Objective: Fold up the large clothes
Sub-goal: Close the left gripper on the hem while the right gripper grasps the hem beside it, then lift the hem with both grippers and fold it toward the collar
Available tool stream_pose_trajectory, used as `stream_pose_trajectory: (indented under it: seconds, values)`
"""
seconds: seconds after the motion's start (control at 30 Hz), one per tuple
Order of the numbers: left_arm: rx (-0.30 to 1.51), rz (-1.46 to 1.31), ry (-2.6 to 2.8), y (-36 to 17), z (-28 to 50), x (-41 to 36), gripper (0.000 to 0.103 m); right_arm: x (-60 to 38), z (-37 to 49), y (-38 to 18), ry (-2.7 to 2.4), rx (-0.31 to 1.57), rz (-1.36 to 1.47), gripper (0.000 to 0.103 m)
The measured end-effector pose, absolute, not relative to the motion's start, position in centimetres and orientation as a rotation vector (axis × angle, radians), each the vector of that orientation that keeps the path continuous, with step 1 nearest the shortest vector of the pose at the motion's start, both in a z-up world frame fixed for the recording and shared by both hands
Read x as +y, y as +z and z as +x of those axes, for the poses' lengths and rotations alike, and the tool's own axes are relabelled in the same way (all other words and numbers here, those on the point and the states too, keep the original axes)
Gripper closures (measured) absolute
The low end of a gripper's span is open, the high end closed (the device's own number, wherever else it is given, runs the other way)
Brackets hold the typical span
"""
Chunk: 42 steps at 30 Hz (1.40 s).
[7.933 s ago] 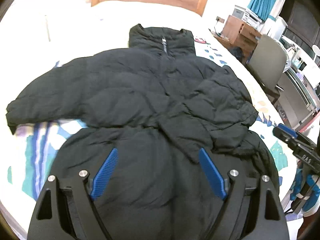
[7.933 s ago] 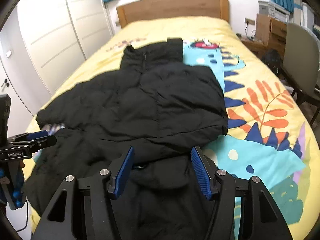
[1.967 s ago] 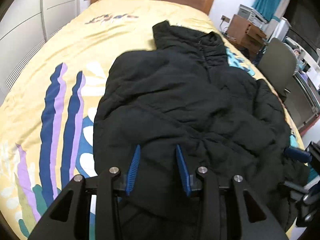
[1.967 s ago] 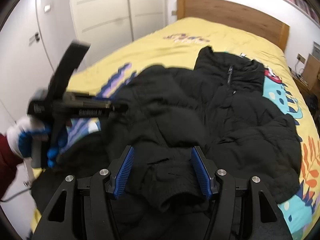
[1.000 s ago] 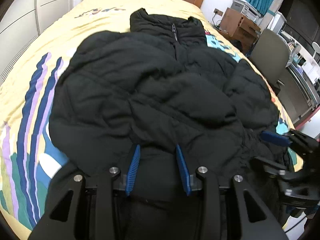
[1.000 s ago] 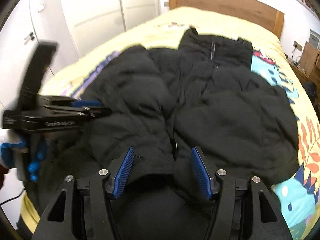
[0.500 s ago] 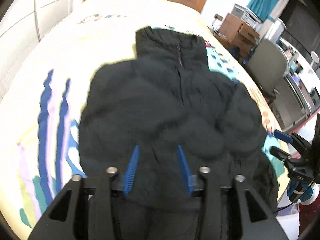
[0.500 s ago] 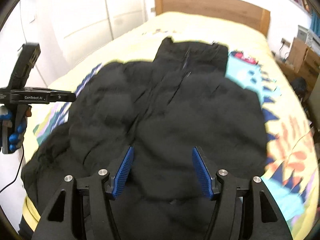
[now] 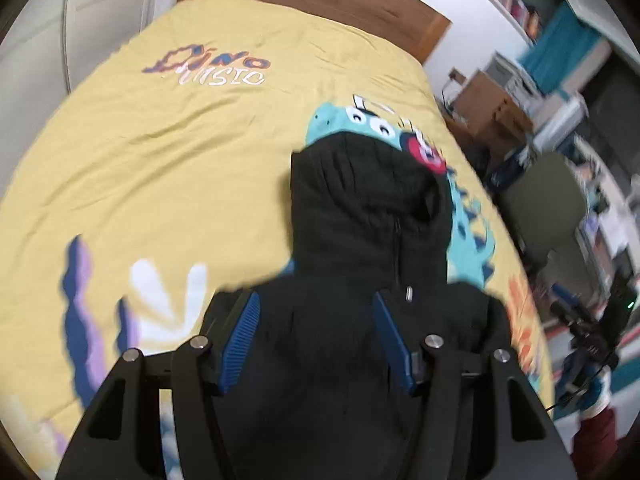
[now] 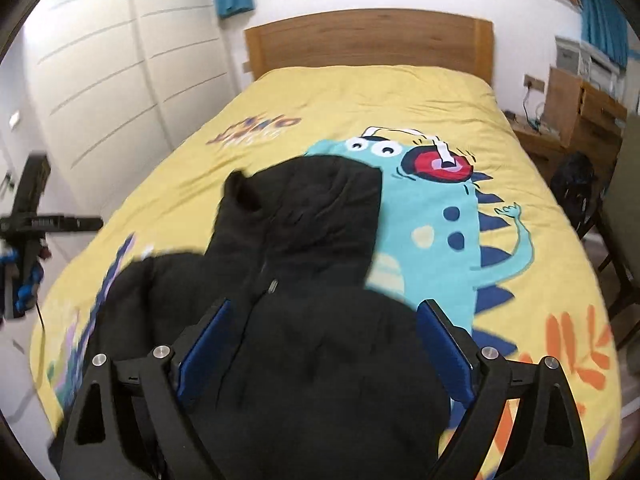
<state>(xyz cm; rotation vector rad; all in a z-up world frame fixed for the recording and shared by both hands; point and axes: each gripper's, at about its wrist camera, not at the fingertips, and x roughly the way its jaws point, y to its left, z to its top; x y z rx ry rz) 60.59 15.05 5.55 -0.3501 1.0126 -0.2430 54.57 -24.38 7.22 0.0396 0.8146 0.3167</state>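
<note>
The jacket (image 9: 360, 240) lies lengthwise on the bed (image 10: 360, 96), collar straight ahead of both grippers (image 9: 316, 340) (image 10: 324, 344), whose jaws stand open around its body.

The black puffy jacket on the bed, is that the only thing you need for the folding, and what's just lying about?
For the job:
- black jacket
- left hand-held gripper, open
- right hand-held gripper, open
- yellow dinosaur bedspread, the folding surface

Just there:
- wooden headboard
- white wardrobe
- wooden dresser
- chair
</note>
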Motion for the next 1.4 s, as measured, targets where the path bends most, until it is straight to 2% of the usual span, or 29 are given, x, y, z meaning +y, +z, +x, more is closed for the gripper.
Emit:
stream_pose_trajectory:
  seconds: [0.4, 0.63, 0.87, 1.07, 1.13, 1.17, 1.23, 1.27, 1.33, 1.37, 1.4]
  values:
    - [0.972, -0.614, -0.256, -4.7, 77.8, 14.9, 0.046, -24.1, 74.1, -1.0, 0.311, 0.855, 0.255, 0.01]
    - [0.916, -0.706, -0.299, -8.2, 82.6, 13.3, 0.046, -23.1, 79.6, -4.4, 0.326, 0.833, 0.31, 0.008]
    - [1.006, -0.73, -0.276, -13.7, 84.6, 11.0, 0.046, -22.5, 82.4, -8.2, 0.312, 0.908, 0.338, 0.008]
    - [0.989, -0.8, -0.249, -15.0, 85.5, 11.5, 0.042, -21.3, 83.7, -9.3, 0.321, 0.927, 0.294, 0.027]
    - [0.995, -0.798, -0.248, -15.4, 85.7, 11.3, 0.042, -20.8, 83.9, -9.6, 0.321, 0.935, 0.274, 0.053]
    - [1.001, -0.793, -0.246, -15.5, 85.8, 11.1, 0.042, -20.5, 83.9, -9.6, 0.312, 0.94, 0.248, 0.058]
    - [1.008, -0.785, -0.237, -15.2, 85.7, 11.1, 0.042, -19.9, 83.7, -9.4, 0.317, 0.936, 0.219, 0.074]
    - [1.01, -0.774, -0.231, -14.9, 85.6, 10.9, 0.043, -19.7, 83.4, -9.1, 0.321, 0.933, 0.201, 0.076]
    - [1.0, -0.722, -0.23, -14.0, 85.3, 10.3, 0.057, -19.3, 82.9, -8.3, 0.335, 0.926, 0.17, 0.082]
    - [0.995, -0.687, -0.233, -13.4, 85.0, 9.9, 0.074, -19.1, 82.6, -7.7, 0.343, 0.923, 0.15, 0.083]
    - [0.991, -0.668, -0.235, -13.0, 84.8, 9.6, 0.084, -18.8, 82.3, -7.1, 0.35, 0.922, 0.129, 0.084]
